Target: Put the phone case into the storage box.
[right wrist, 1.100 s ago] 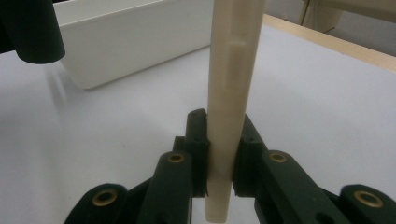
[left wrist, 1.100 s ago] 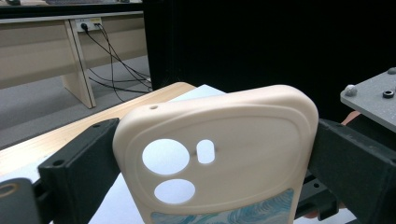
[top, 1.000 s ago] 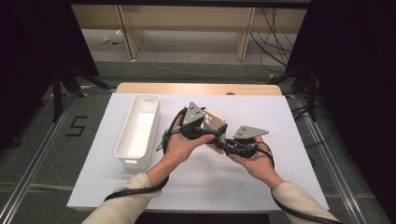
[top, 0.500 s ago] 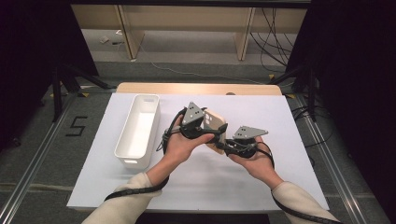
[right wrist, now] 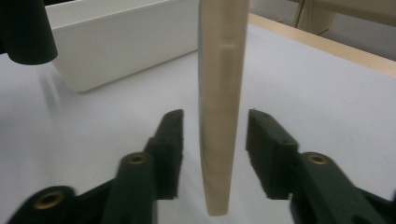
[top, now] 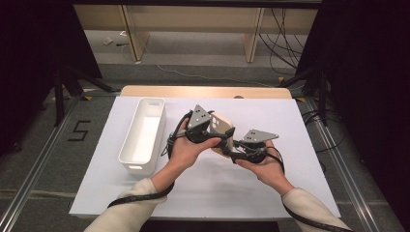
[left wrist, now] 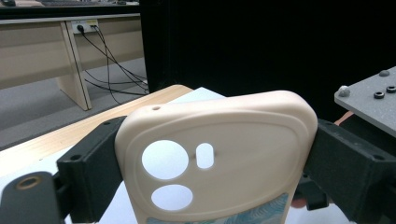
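Two grippers meet at a cream-coloured soft plastic phone case (left wrist: 219, 154), held in the air just right of the long white plastic bin (top: 143, 135). The left gripper (top: 220, 137) clamps the case across its width. The right gripper (right wrist: 215, 154) has just been opening; its jaws straddle the case's edge without pressing. Best to back the right one straight off, so neither pad drags the case askew.

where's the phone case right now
In the high view the beige phone case is above the table's middle, right of the white bin, clamped across its width by the left gripper.
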